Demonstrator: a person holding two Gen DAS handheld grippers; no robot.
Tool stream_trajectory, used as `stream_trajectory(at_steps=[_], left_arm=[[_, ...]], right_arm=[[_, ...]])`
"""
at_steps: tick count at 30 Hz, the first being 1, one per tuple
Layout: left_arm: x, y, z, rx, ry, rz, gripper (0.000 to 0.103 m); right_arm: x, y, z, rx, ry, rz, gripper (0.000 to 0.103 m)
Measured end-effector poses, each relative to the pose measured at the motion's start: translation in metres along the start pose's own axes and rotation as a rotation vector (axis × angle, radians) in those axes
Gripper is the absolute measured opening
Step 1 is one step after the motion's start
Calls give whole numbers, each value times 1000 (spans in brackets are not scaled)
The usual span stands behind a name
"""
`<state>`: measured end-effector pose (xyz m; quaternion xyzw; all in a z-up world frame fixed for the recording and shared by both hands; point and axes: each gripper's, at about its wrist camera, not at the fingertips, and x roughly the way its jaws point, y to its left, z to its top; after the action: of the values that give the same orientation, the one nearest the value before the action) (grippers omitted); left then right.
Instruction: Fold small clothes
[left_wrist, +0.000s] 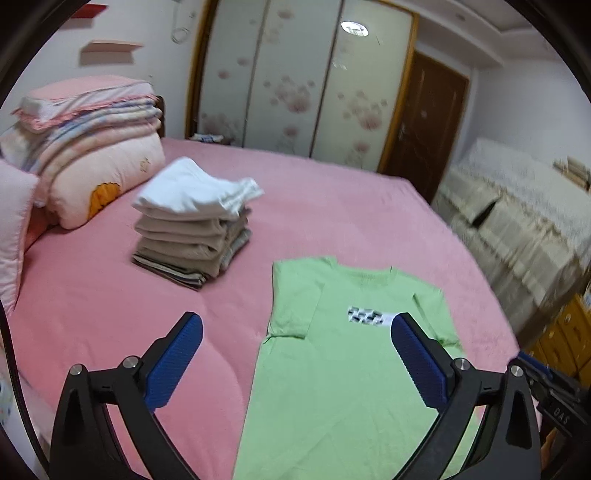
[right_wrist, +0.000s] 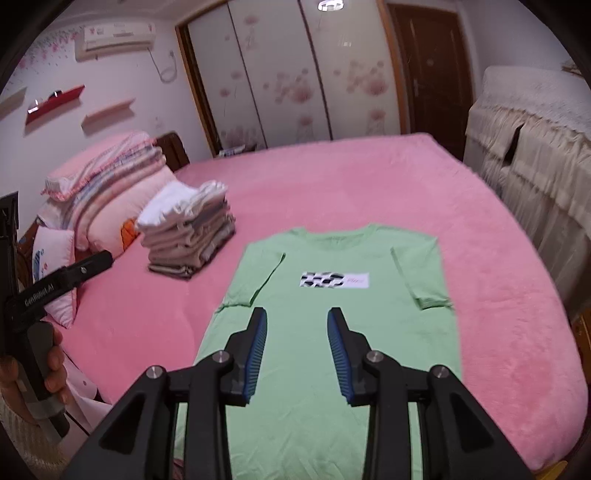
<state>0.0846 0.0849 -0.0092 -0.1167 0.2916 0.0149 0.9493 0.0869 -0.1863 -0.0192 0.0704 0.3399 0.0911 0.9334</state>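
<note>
One green T-shirt (right_wrist: 332, 332) flat on bed (right_wrist: 498, 295), one folded stack (right_wrist: 188, 240) beside, two tools (left_wrist: 295, 354) (right_wrist: 297, 354) spread, empty.

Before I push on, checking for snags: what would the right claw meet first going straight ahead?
Probably the green T-shirt lying flat on the bed; the open right claw aims down at its chest area, nothing between.

A T-shirt (right_wrist: 332, 332) lies flat on the bed (right_wrist: 498, 277), a clothes stack (right_wrist: 188, 240) to its left.
</note>
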Motion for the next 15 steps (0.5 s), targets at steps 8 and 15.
stream_trajectory(at_steps=[8, 15], left_arm=[[-65, -1, -17, -40, -58, -18, 102], [-76, -21, -56, 65, -33, -10, 102]], right_arm=[[-67, -5, -18, -25, -68, -36, 34], [-101, -8, -49, -39, -82, -80, 34]])
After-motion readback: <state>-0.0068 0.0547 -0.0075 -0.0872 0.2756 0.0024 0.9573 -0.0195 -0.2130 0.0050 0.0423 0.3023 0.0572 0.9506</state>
